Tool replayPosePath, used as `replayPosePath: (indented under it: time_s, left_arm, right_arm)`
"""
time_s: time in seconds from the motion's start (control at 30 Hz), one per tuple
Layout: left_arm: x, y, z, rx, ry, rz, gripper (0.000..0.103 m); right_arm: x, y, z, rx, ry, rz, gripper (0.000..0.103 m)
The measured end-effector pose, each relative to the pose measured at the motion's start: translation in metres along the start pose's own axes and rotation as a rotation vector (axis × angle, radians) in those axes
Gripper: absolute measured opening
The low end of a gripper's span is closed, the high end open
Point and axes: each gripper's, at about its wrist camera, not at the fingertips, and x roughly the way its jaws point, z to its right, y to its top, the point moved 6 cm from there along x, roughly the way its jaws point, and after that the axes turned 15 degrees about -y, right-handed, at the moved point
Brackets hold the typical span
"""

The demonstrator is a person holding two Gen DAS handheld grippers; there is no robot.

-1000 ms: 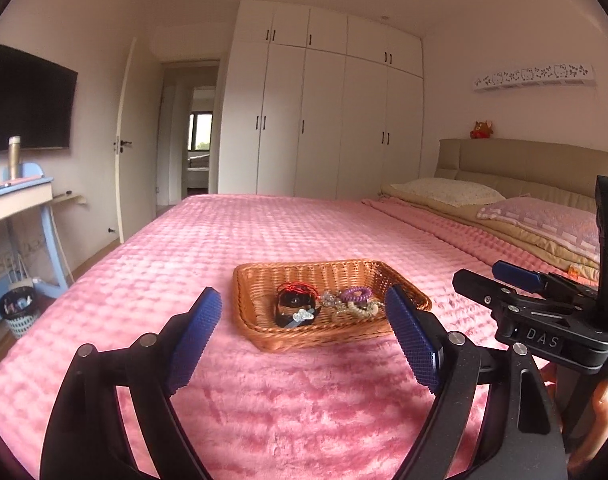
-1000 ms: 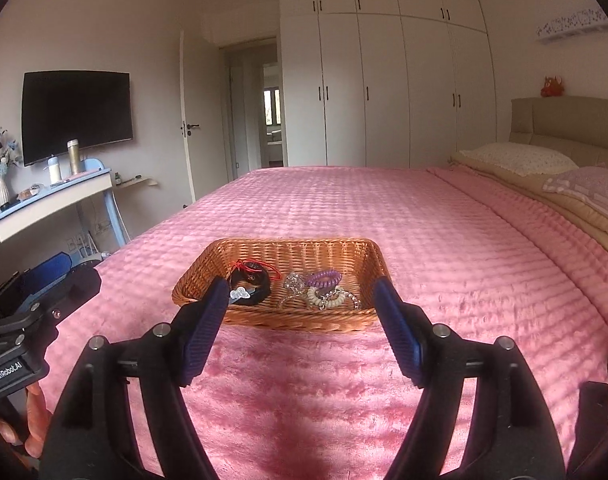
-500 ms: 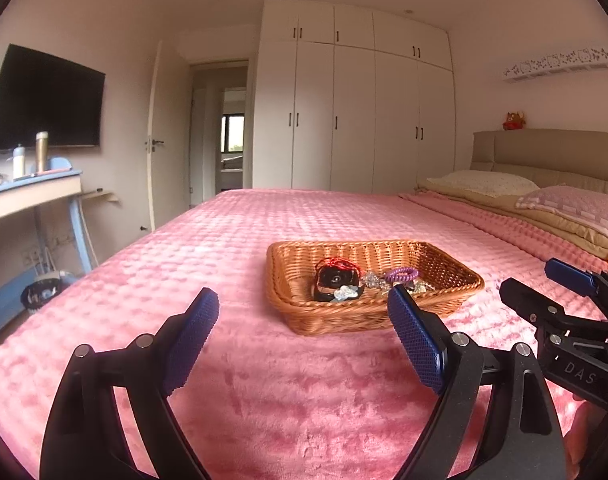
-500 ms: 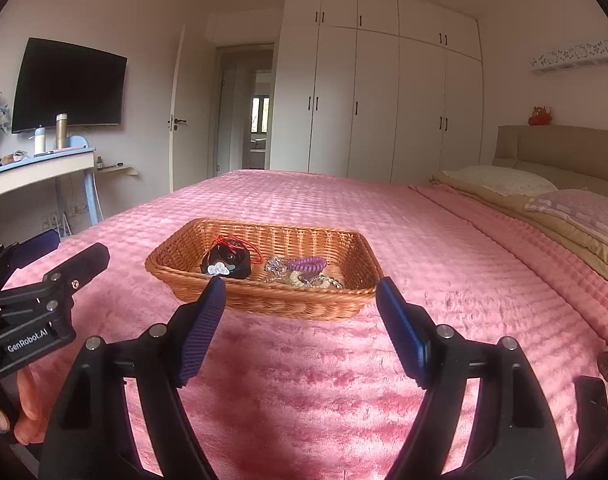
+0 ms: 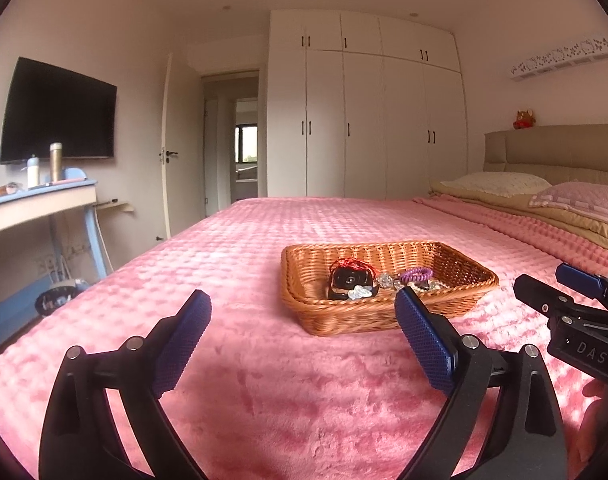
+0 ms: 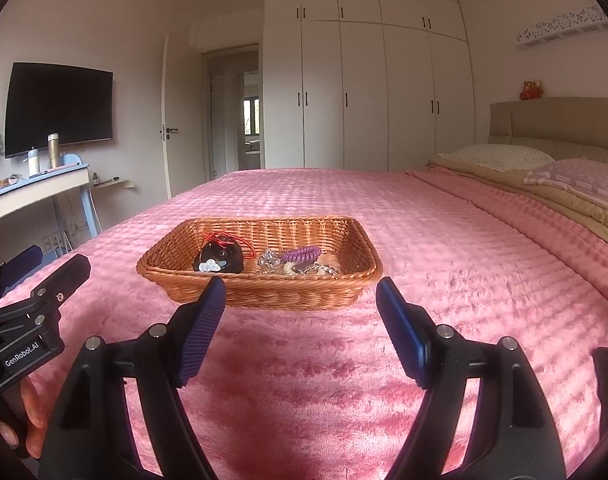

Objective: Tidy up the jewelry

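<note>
Only right view shows wicker basket w/ beads — left tool beside.

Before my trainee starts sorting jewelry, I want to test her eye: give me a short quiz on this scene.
1. True or false: the left gripper and right gripper are both open and empty.
2. What holds the jewelry? A) wicker basket B) drawer C) glass bowl
3. The purple coil hair tie lies to which side of the black pouch, seen from the right wrist?

Key: 1 true; 2 A; 3 right.
</note>
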Motion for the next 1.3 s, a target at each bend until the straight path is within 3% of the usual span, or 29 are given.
replayPosePath:
  time_s: [1.3]
  left_arm:
    - [0.002,-0.004,-0.008,-0.036,0.024,-0.018,0.095]
  right_arm:
    - [-0.001,-0.002,-0.007,-0.017,0.005,-0.006,0.084]
